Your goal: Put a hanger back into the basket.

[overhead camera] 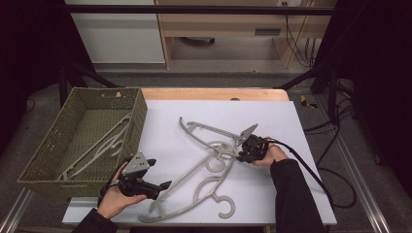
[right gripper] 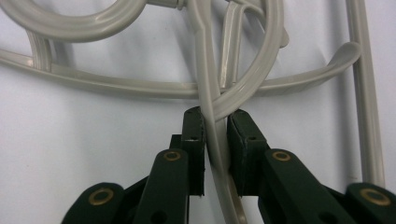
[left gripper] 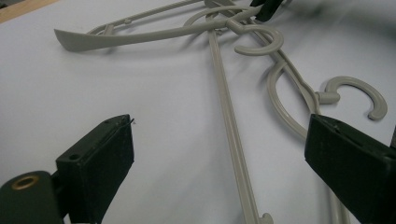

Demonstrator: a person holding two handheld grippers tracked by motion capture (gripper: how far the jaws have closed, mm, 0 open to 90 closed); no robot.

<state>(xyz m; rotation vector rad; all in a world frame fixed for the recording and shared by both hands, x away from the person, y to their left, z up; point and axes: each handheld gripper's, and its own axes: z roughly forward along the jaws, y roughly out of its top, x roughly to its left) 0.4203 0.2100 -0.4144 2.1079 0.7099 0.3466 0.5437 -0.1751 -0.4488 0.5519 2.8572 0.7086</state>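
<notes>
r fingers [right gripper: 215,140] clamp hanger [right gripper: 217,154]; grip hidden from above.

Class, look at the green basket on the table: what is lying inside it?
Inside the basket lies one grey hanger, resting on the bottom. The near wall covers the bottom strip nearest us, so anything there is hidden.

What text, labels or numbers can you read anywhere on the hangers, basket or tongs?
None: no readable text stands anywhere.
Grey plastic hangers: plain, no marking visible.
Green woven basket: no label.
Left tongs and right tongs: plain black, no print.
Plate on the far cabinet: too small to read.
</notes>
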